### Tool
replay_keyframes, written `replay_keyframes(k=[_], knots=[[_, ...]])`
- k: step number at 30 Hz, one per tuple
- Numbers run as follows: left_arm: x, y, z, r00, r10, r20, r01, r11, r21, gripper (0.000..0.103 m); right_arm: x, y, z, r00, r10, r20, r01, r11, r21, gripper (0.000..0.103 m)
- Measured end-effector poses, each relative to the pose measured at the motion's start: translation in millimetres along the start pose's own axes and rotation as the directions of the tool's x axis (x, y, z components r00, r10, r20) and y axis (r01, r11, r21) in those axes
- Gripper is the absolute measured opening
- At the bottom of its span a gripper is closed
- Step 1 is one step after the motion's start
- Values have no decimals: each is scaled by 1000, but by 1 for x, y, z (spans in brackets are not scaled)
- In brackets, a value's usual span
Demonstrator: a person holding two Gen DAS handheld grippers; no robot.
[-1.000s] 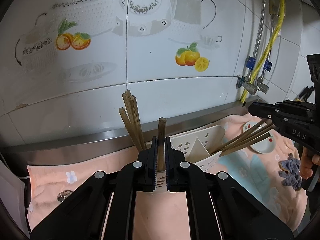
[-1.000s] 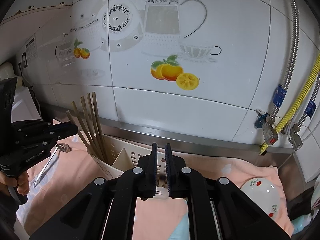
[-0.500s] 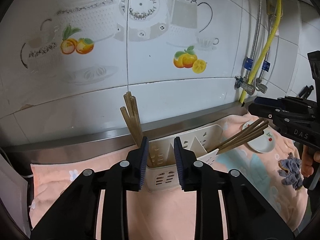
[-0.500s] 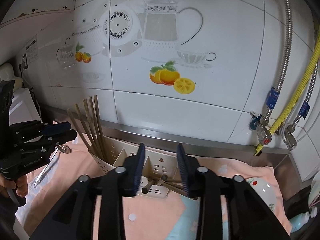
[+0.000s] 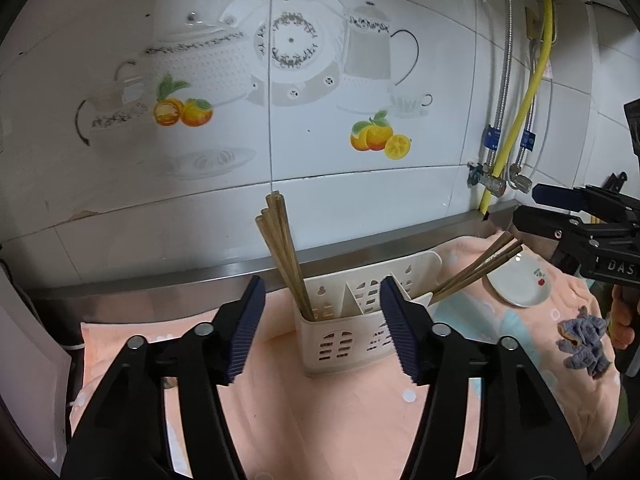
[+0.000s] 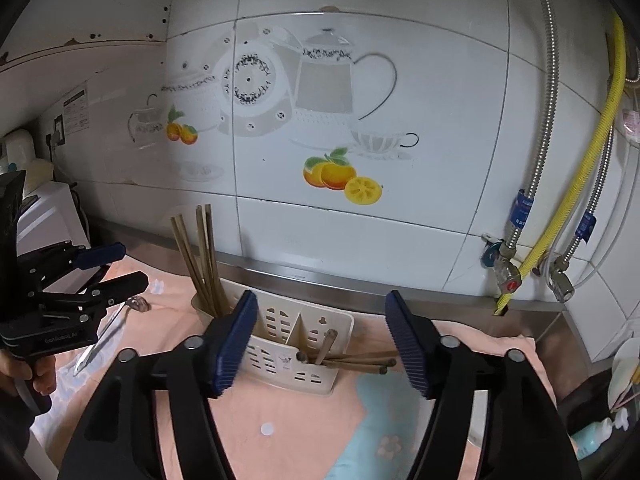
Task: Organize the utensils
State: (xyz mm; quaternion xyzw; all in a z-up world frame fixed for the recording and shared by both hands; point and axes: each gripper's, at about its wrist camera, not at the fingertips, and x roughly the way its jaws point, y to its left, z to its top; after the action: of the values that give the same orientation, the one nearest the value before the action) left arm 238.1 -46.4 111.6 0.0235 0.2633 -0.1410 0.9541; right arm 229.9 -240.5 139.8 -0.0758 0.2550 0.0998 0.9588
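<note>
A cream plastic utensil holder (image 5: 352, 332) with three compartments stands on the pink cloth by the wall; it also shows in the right wrist view (image 6: 296, 344). Several wooden chopsticks (image 5: 282, 252) stand in its left compartment, and more chopsticks (image 5: 476, 272) lean out of its right compartment (image 6: 352, 360). My left gripper (image 5: 322, 328) is open and empty, just in front of the holder. My right gripper (image 6: 320, 344) is open and empty, also in front of it. A metal spoon (image 6: 108, 332) lies on the cloth at the left.
A white dish (image 5: 518, 284) with a red print and a grey rag (image 5: 584, 344) lie right of the holder. Water pipes and a yellow hose (image 6: 560, 208) run down the tiled wall at the right. A white appliance (image 6: 44, 216) stands far left.
Both grippers were shut a second ago, the left on a chopstick over the holder. Both have opened wide and drawn back; the chopsticks now rest in the holder.
</note>
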Motion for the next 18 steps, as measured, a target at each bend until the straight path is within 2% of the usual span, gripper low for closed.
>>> replay_keyframes(k=[4, 8, 12, 18], knots=[[-11, 1, -6, 1000, 7, 11, -7, 1000, -4, 71, -10, 6, -6, 1000, 2, 13, -2, 1000, -8, 74], [-24, -1, -12, 999, 22, 28, -22, 1000, 1, 85, -21, 13, -14, 1000, 10, 30, -10, 1000, -12, 82], [-40, -3, -22, 998, 25, 49, -25, 1000, 0, 96, -33, 21, -26, 999, 8, 43, -7, 1000, -25, 85], [-55, -10, -40, 998, 29, 52, -30, 999, 15, 98, -46, 27, -48, 999, 5, 47, -4, 1000, -26, 89]])
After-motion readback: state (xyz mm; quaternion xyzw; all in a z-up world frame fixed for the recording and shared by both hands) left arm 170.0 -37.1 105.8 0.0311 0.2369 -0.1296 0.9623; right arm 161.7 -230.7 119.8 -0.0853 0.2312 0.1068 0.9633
